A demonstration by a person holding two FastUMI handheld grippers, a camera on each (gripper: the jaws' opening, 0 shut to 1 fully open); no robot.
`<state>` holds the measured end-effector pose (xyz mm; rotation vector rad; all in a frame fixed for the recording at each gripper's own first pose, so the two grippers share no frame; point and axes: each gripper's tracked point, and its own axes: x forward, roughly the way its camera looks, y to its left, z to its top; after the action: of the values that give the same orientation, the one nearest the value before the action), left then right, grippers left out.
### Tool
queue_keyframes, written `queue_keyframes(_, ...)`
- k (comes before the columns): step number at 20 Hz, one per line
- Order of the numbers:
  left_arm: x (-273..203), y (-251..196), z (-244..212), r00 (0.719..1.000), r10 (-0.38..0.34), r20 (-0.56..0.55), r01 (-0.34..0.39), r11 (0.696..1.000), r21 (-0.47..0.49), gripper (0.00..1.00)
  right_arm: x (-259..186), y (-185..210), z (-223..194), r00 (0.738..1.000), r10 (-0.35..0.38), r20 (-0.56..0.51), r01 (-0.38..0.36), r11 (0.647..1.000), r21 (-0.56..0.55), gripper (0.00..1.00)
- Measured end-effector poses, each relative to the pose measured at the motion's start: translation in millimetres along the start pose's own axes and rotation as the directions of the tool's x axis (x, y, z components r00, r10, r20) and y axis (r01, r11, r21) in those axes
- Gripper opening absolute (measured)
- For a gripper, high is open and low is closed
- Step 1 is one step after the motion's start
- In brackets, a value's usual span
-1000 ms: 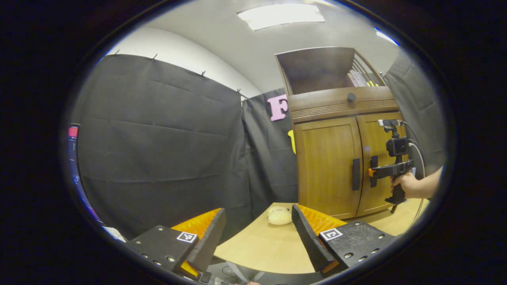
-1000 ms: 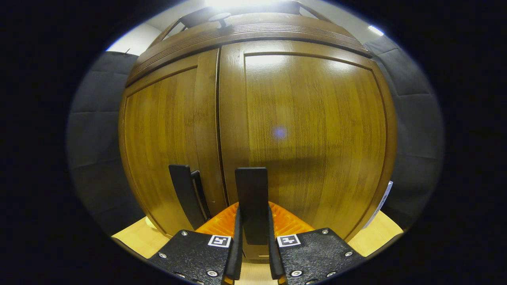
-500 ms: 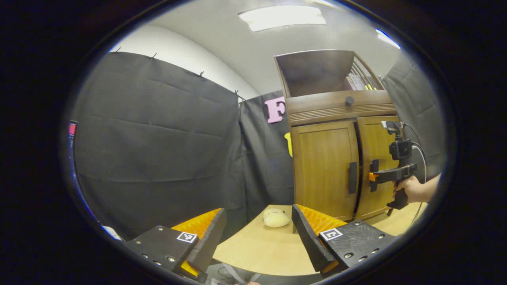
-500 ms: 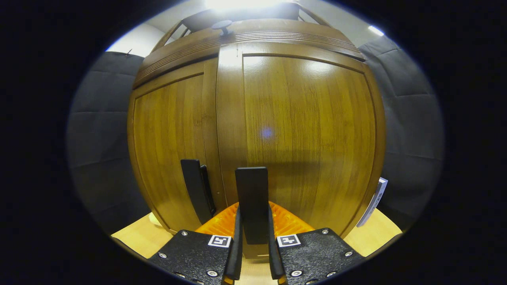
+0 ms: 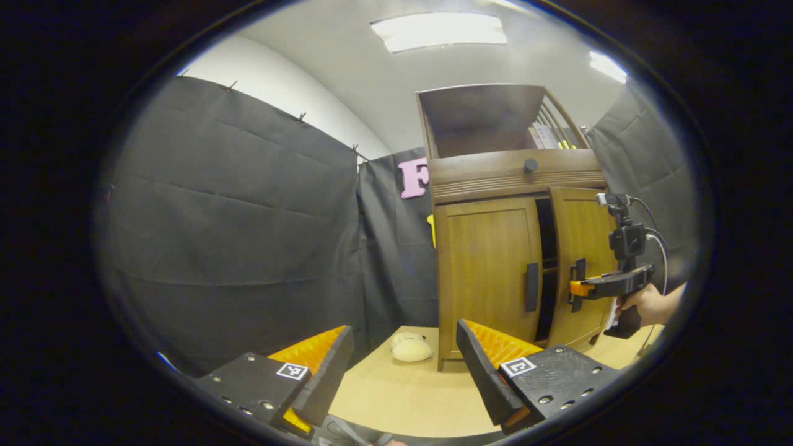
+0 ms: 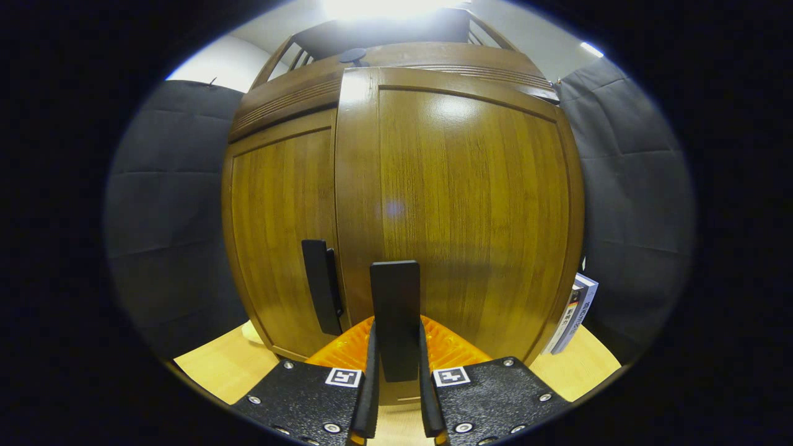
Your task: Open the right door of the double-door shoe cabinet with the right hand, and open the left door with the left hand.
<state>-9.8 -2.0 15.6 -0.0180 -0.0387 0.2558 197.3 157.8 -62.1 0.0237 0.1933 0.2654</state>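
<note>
A brown wooden shoe cabinet (image 5: pixel 489 179) stands on a light wooden table (image 5: pixel 409 390). Its right door (image 6: pixel 471 210) is swung partly out, with a dark gap (image 5: pixel 546 266) beside the flush left door (image 5: pixel 486 272). My right gripper (image 6: pixel 396 359) is shut on the right door's black handle (image 6: pixel 395 310); in the left gripper view the right gripper (image 5: pixel 579 288) is held by a hand (image 5: pixel 644 305) at that door. The left door's black handle (image 5: pixel 531 287) is free. My left gripper (image 5: pixel 403 365) hangs open over the table, well short of the cabinet.
A small beige soft object (image 5: pixel 409 348) lies on the table by the cabinet's left foot. The cabinet's top lid (image 5: pixel 483 111) stands raised. A book or box (image 6: pixel 575 313) leans at the cabinet's right side. Black cloth walls surround the booth.
The right door has swung outward with my right gripper shut on its handle, opening a dark gap between the doors. The left gripper's view has shifted slightly, putting the cabinet more leftward.
</note>
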Motion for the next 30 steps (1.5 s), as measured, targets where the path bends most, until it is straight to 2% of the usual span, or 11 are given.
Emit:
queue_keyframes(12,10.5,-33.6,10.1,0.995,-0.100,0.009,0.101,0.995,-0.019,1.00,-61.3,-25.6,-4.7,1.000,0.022,0.009,-0.022,1.000,0.017,0.28)
queue_keyframes(13,13.4,-37.8,11.6,0.994,-0.108,0.011,0.108,0.994,-0.018,0.95,-63.8,-29.3,-4.5,1.000,0.023,0.010,-0.023,1.000,0.019,0.28)
queue_keyframes(16,16.3,-45.8,14.2,0.991,-0.132,0.011,0.132,0.991,-0.019,1.00,-76.2,-40.0,-4.9,1.000,0.025,0.011,-0.025,0.999,0.022,0.28)
queue_keyframes(17,15.8,-48.2,14.1,0.990,-0.140,0.009,0.140,0.990,-0.021,1.00,-81.7,-43.3,-5.1,1.000,0.022,0.010,-0.022,0.999,0.024,0.28)
queue_keyframes(18,16.1,-50.2,15.1,0.989,-0.146,0.008,0.146,0.989,-0.022,0.95,-87.2,-47.1,-5.2,1.000,0.017,0.009,-0.018,1.000,0.026,0.28)
queue_keyframes(19,16.2,-52.7,15.0,0.988,-0.153,0.007,0.153,0.988,-0.024,1.00,-91.3,-51.4,-7.2,1.000,0.011,0.009,-0.011,1.000,0.029,0.28)
queue_keyframes(23,20.6,-63.3,17.1,0.983,-0.184,0.005,0.184,0.983,-0.023,1.00,-109.3,-65.3,-9.1,1.000,-0.011,0.009,0.011,0.999,0.050,0.27)
queue_keyframes(24,21.7,-65.5,17.2,0.981,-0.193,0.003,0.193,0.981,-0.023,0.95,-113.1,-68.9,-9.6,1.000,-0.015,0.007,0.014,0.998,0.055,0.27)
queue_keyframes(26,25.2,-70.7,18.1,0.978,-0.208,-0.001,0.208,0.978,-0.025,1.00,-123.4,-80.8,-11.5,1.000,-0.022,0.006,0.022,0.998,0.064,0.28)
queue_keyframes(29,23.6,-73.4,18.1,0.972,-0.236,-0.002,0.236,0.971,-0.029,1.00,-136.0,-96.0,-12.8,0.999,-0.040,0.011,0.040,0.997,0.068,0.21)
queue_keyframes(30,24.0,-74.1,19.3,0.969,-0.246,-0.001,0.246,0.969,-0.030,0.96,-139.4,-101.5,-12.7,0.999,-0.047,0.011,0.046,0.997,0.066,0.19)
